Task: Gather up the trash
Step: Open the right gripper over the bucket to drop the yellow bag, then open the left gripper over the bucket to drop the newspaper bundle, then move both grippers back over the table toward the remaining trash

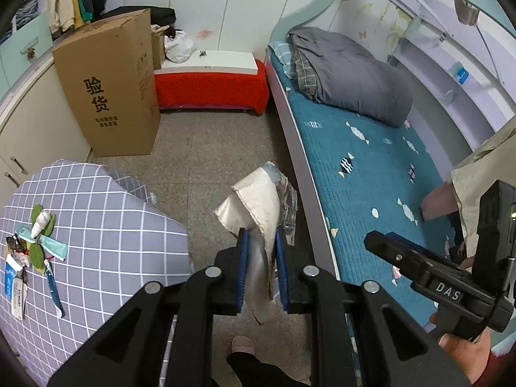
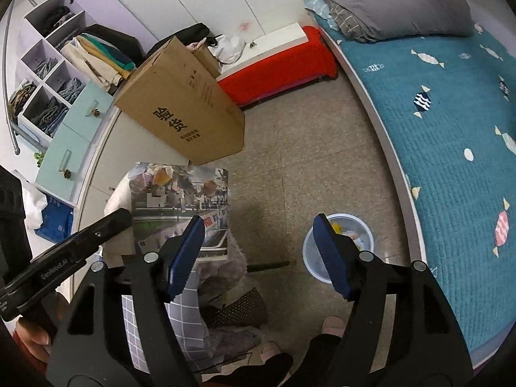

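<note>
In a small bedroom, the left gripper (image 1: 261, 258) is clamped tight on a limp, pale plastic packaging bag with a printed picture on one face (image 1: 254, 206), which hangs above the speckled stone floor (image 1: 206, 148) between a table draped in grey checked cloth (image 1: 96, 213) and a bed with a teal quilted cover (image 1: 364, 174). The right gripper (image 2: 261, 254) stands with its blue pads well apart and nothing between them; seen from the right wrist, it hovers above a round pale-blue plastic bin (image 2: 338, 248) on the floor beside the bed, already holding some scraps. The bag looks light, thin and floppy, likely to fold, flutter and slide between smooth pads, so a firm pinch across a doubled edge, as the left gripper has, appears the safest hold. More litter, small wrappers and torn packets (image 1: 19, 258), lies on the checked cloth at the table's near edge. A tall brown cardboard box (image 1: 109, 87) stands by the cupboards, well clear of the bin.
</note>
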The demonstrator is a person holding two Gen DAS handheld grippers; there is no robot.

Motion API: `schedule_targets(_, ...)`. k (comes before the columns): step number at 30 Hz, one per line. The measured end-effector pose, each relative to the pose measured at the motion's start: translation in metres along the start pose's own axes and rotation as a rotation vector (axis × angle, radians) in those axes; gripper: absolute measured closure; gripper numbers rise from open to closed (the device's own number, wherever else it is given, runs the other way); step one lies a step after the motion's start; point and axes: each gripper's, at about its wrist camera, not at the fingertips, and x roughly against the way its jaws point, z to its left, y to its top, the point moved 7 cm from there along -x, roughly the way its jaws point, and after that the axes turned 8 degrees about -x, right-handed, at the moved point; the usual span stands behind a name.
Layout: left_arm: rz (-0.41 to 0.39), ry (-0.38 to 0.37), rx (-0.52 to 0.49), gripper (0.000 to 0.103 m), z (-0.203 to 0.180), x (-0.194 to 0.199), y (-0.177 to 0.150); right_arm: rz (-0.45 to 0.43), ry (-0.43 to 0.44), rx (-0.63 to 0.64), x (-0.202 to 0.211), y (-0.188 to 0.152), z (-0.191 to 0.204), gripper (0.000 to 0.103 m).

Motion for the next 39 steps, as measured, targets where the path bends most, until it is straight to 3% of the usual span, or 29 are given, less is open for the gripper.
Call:
schedule_targets(23,0.032,-0.075,-0.111,0.086,-0.062,-0.032,0.024,-0.133,-0.039,0.029,0.04,0.025,-0.028,0.033)
schedule_targets(26,0.026,-0.082,-0.13,0.069,-0.071,-0.033,0.027,-0.148,-0.042,0.022,0.043,0.028,-0.03,0.033)
schedule_targets(27,0.027,-0.061,-0.143,0.048,-0.073,-0.035,0.028,-0.152,-0.041,0.016,0.044,0.028,-0.031,0.033)
schedule_targets(28,0.02,-0.041,-0.148,0.038,-0.075,-0.035,0.028,-0.154,-0.042,0.012,0.044,0.029,-0.032,0.033)
schedule_targets(39,0.016,0.003,-0.121,0.038,-0.065,-0.028,0.023,-0.138,-0.024,0.027,0.041,0.026,-0.028,0.032)
